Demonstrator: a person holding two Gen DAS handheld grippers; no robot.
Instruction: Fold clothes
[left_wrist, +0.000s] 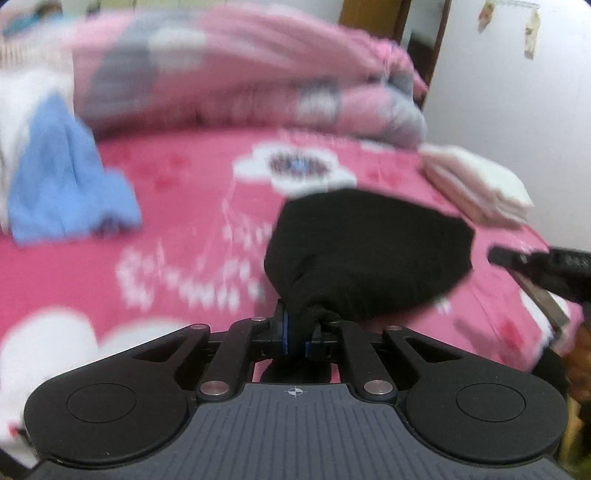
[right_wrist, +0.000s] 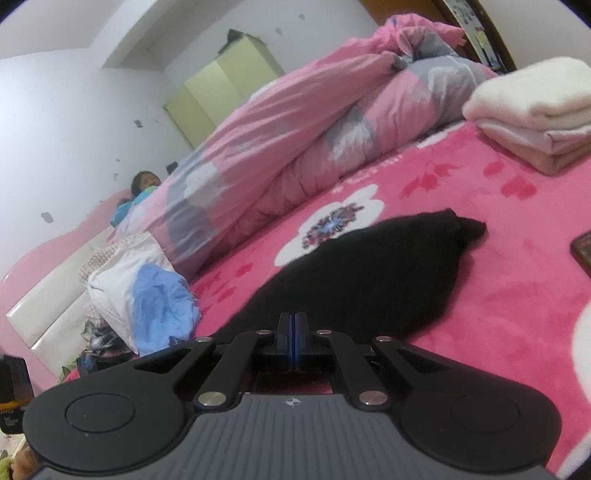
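The left gripper (left_wrist: 297, 334) has its fingers pinched on a bunched edge of the black garment (left_wrist: 369, 251), which lies half-folded on the pink bed (left_wrist: 184, 206). The right gripper (right_wrist: 293, 339) is closed and empty. 1 folded cream stack (right_wrist: 535, 110) is done; the blue garment (right_wrist: 162, 306) waits. No containers show.

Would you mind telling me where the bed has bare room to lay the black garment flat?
The widest bare stretch of pink blanket lies between the black garment and the folded cream stack. It is crowded toward the blue cloth and white bundle, and along the rolled quilt.
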